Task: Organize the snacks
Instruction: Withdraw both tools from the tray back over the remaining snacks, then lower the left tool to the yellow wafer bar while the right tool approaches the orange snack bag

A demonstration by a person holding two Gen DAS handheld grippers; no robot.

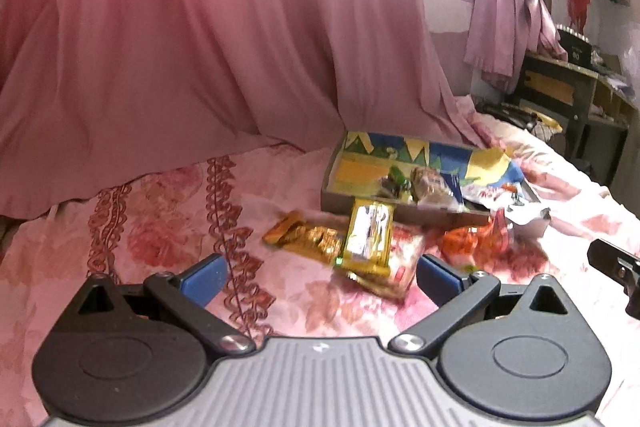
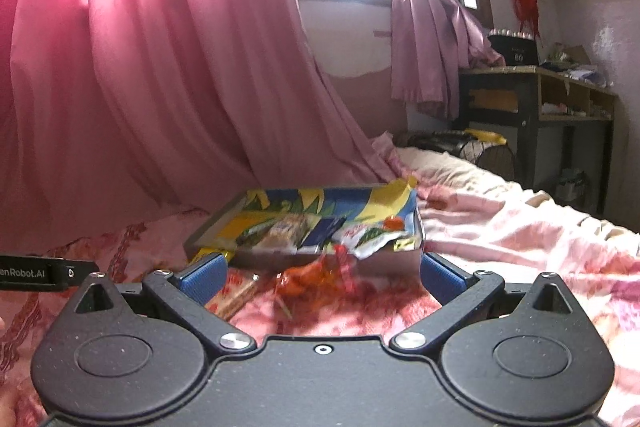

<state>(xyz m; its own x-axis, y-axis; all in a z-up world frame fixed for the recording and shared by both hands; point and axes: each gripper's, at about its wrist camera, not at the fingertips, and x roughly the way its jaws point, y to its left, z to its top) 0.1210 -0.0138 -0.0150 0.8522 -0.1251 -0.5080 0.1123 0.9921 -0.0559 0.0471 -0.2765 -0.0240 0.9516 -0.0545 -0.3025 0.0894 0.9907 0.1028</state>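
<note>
Left wrist view says you're roughly halfway, maybe a bit less. The box (image 1: 340, 183) on the bedspread (image 1: 160, 211) already has a few packs in it: a brown biscuit pack (image 1: 430, 183), something dark with green at its left, and a white wrapper (image 1: 500, 193) flopping over the near right edge.

What's left is the pile just near the box front: a yellow pack (image 1: 368, 235) leaning on the box wall, a gold wrapper (image 1: 308, 239) to its left, and an orange wrapper (image 1: 472, 239) to the right. I count at least 3, and there's a pinkish pack under the yellow one, too blurry to call.

Your left gripper (image 1: 320, 277) is spread wide and holding nothing, lined up near the yellow pack. Your right gripper (image 2: 322, 277) is also wide open and empty, with the orange wrapper right between its fingers (image 2: 204, 279), so that one's probably my guess for next.
</note>
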